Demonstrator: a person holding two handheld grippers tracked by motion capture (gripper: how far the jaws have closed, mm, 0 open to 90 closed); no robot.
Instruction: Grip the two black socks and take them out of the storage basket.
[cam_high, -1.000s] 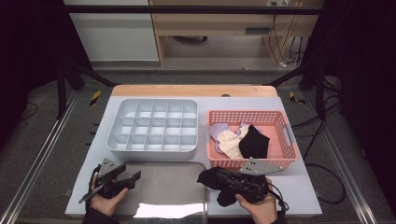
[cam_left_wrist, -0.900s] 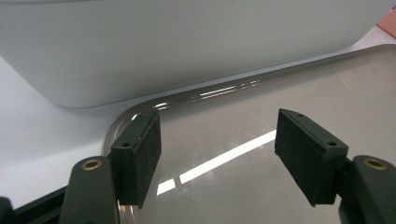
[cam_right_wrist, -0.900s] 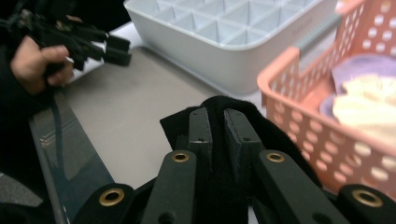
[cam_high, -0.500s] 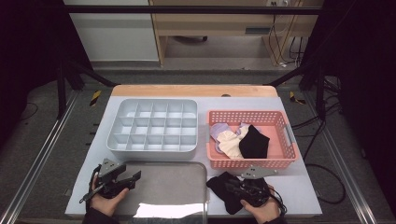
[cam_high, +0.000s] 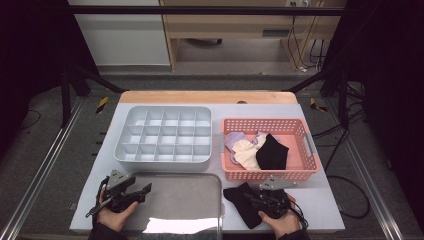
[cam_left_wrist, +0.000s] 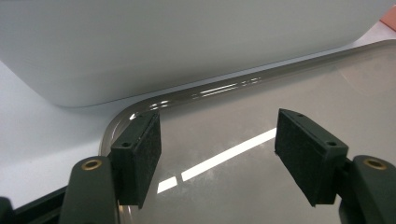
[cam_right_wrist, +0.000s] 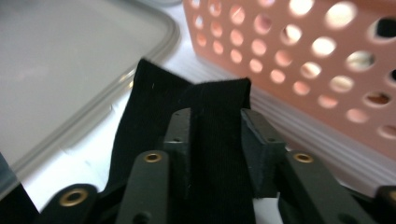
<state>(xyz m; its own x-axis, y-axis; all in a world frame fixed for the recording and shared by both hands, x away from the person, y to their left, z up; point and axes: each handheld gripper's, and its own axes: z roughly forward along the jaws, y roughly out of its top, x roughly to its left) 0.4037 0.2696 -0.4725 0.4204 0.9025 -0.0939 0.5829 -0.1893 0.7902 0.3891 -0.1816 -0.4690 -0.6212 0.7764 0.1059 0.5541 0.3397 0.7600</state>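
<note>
Right gripper view shows the right gripper (cam_right_wrist: 215, 140) clamped on a black sock (cam_right_wrist: 205, 121) at the table's (cam_high: 320, 192) near edge, beside the pink basket (cam_right_wrist: 299, 70); the left gripper (cam_left_wrist: 217, 144) hangs wide apart over the metal tray (cam_left_wrist: 261, 102).

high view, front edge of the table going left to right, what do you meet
left tool → metal tray → black sock → right tool, shut on that sock
</note>
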